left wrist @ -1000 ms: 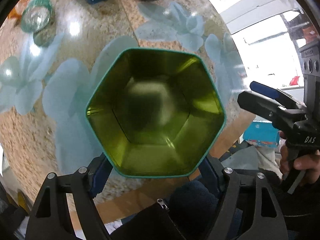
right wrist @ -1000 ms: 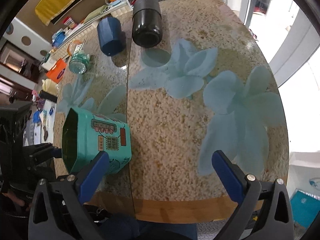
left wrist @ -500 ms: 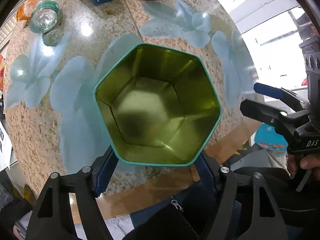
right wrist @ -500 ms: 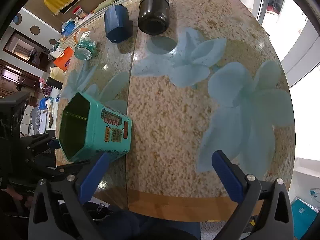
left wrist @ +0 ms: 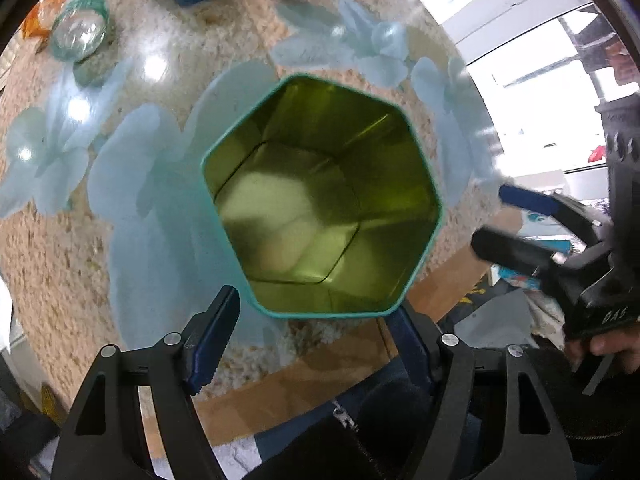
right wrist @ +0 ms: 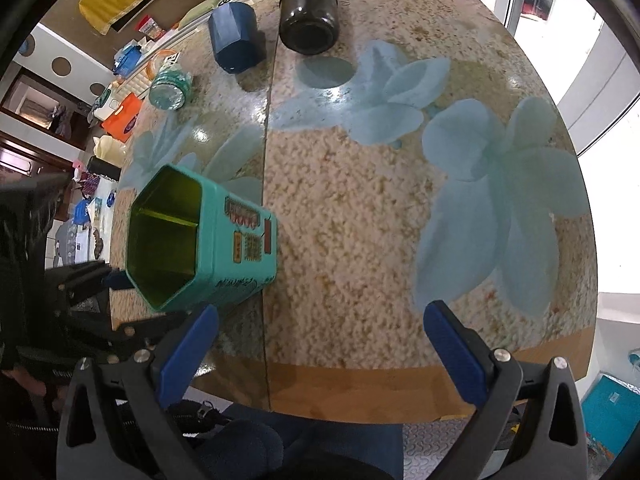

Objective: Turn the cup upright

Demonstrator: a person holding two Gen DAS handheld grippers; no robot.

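Observation:
A teal hexagonal tin cup [left wrist: 320,200] with a yellow-green inside stands tilted near the table's front edge, its mouth toward the left wrist camera. In the right wrist view the cup [right wrist: 204,240] leans, mouth toward the left. My left gripper [left wrist: 312,340] is open; its left finger [left wrist: 216,328] stands clear of the cup wall and its right finger [left wrist: 408,340] is partly behind the rim. My right gripper [right wrist: 320,344] is open and empty, to the right of the cup.
The table [right wrist: 400,220] is granite-patterned with pale blue flowers and a wooden front edge. At the back lie a black jar [right wrist: 308,12], a dark blue cup [right wrist: 236,36] and a clear teal glass [right wrist: 170,88]. The right gripper shows in the left wrist view [left wrist: 560,248].
My left gripper has opened and drawn back from the cup. The cup has tipped further up, its mouth rising. The right gripper stays open beside it.

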